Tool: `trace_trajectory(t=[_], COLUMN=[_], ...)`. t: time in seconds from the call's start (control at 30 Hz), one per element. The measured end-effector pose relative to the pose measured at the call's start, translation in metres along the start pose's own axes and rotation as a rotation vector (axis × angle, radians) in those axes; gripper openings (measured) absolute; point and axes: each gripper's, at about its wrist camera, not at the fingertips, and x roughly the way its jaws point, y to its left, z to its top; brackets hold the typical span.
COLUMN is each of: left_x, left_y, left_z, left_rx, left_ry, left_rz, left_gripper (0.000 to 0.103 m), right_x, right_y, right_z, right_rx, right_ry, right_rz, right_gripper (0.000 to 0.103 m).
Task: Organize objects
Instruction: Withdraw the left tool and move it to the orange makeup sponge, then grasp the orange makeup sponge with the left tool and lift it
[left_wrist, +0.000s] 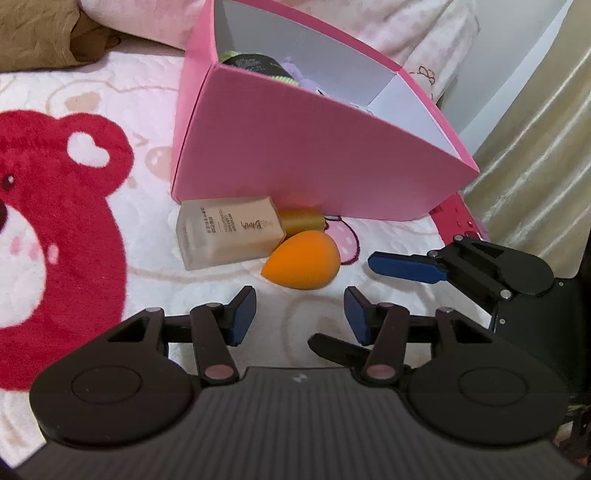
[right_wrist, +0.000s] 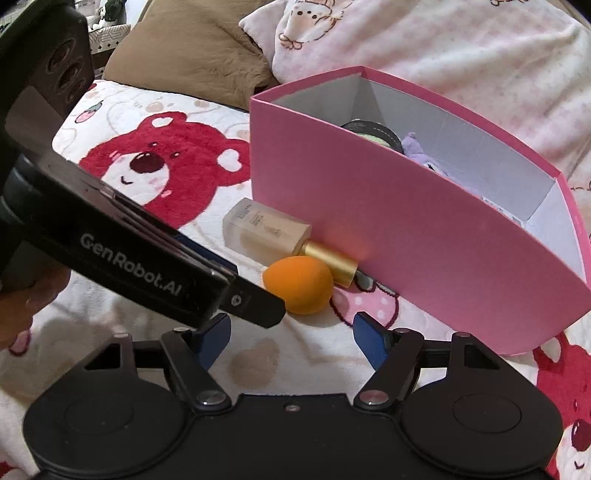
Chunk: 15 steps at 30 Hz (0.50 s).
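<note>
- Left wrist view: fluffy white blanket with red bear print (left_wrist: 55, 206) under everything.
- Open pink cardboard box (left_wrist: 314, 155) sits ahead of both tongs, some stuff already inside.
- Beige rectangular foundation bottle with gold cap (left_wrist: 229, 236) lies just ahead of the left gripper (left_wrist: 300, 315), touching the box.
- Orange teardrop makeup sponge (left_wrist: 301, 260) is nearest, beside the bottle.
- Left gripper and right gripper (right_wrist: 291, 338) both spread wide, holding nothing.

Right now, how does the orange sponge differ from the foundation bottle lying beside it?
The orange sponge is a rounded egg shape with a matte surface in one colour; the foundation bottle is a flat-sided beige block with printed text and a gold cap. The sponge is the smaller of the two. The bottle's cap reaches the pink box, while the sponge sits farther out. Both rest on the blanket outside the box.
</note>
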Motion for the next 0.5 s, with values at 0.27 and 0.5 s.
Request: trace_trajectory(t=[0.27,0.5], left_x=[0.01,0.014], left_y=[0.006,0.011], left_z=[0.002,0.004], left_rx=[-0.01,-0.027], left_ry=[-0.018,-0.02], left_rz=[-0.04,-0.07], left_gripper=[0.051,0.051], right_x=[0.02,0.027], right_y=[0.003,0.003], right_z=[0.003,0.006], right_rx=[-0.02,-0.002], right_ry=[-0.003,-0.017], right_rz=[0.035,0.013], right_gripper=[0.076,0.056])
